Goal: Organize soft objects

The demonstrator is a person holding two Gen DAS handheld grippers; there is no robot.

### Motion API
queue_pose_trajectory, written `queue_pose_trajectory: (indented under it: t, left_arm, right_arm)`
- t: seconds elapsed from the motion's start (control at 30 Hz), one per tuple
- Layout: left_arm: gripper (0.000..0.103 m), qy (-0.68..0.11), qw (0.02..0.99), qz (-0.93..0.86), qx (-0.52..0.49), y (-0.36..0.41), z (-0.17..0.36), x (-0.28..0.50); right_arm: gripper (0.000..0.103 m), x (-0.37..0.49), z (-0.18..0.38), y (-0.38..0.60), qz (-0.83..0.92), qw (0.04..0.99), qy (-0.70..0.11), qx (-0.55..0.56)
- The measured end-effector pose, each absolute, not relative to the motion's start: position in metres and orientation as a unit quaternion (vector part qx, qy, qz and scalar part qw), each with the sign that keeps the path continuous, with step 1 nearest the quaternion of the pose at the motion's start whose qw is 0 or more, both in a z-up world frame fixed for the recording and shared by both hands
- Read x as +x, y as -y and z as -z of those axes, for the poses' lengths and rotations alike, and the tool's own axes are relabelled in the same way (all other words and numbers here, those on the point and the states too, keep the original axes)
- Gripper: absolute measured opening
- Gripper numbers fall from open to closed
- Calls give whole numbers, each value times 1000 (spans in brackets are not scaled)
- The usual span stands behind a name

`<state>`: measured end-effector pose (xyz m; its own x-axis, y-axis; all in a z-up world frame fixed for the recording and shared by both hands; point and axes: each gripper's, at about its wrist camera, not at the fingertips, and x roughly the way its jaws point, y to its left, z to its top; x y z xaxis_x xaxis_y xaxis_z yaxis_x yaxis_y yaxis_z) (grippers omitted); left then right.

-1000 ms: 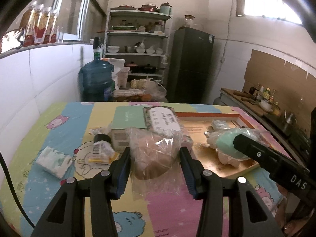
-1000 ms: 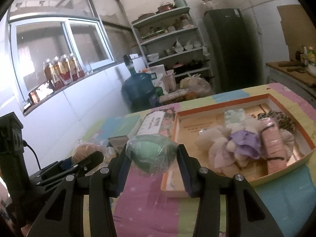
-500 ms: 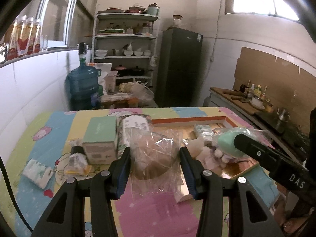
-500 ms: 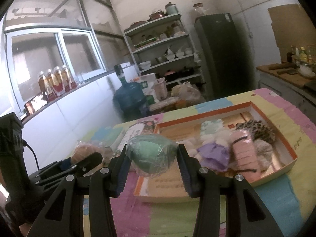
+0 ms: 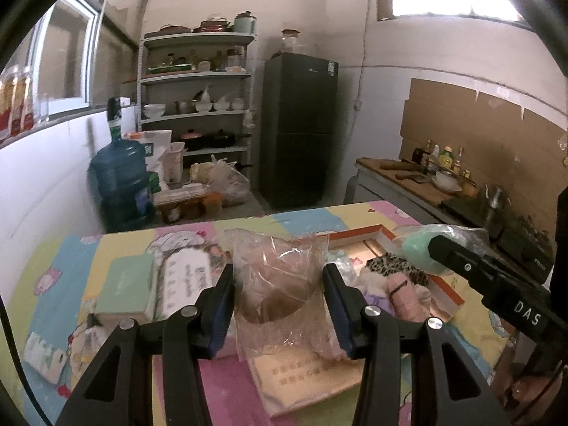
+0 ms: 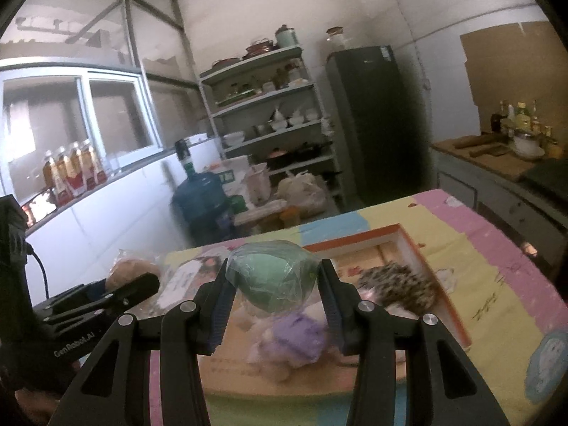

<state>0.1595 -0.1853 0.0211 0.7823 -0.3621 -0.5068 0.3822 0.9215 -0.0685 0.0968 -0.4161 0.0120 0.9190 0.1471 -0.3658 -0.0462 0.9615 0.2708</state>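
Observation:
My left gripper [image 5: 278, 305] is shut on a brown soft item in a clear plastic bag [image 5: 278, 284], held above the near end of an orange-rimmed tray [image 5: 358, 234]. The tray holds several soft things: a leopard-print piece [image 5: 394, 266], a pink roll [image 5: 404, 298], a purple plush [image 6: 298, 337]. My right gripper [image 6: 273, 294] is shut on a green round item wrapped in plastic [image 6: 273, 280], also over the tray; that item shows in the left wrist view at the right [image 5: 419, 252]. The left gripper [image 6: 124, 291] appears at the left of the right wrist view.
The table wears a pastel cartoon cloth [image 5: 60, 266]. Left of the tray lie a mint box [image 5: 124, 287], a printed pack [image 5: 181, 280] and a small white packet [image 5: 44, 355]. Behind the table stand a water jug [image 5: 120, 181], shelves [image 5: 198, 113], a dark fridge [image 5: 298, 131] and a counter [image 5: 426, 184].
Both grippers have travelled right and a little up with their bagged items, from over the cloth to over the tray. The boxes and packets have slid to the left in view.

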Motion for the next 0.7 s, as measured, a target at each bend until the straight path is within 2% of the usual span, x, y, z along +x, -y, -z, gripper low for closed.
queue_pose_trajectory:
  t: [0.7]
  left_arm:
    - [49,-309,927,208,29,248,-3,234]
  right_arm:
    - [48,175,-18,476,-37,970,-216,102]
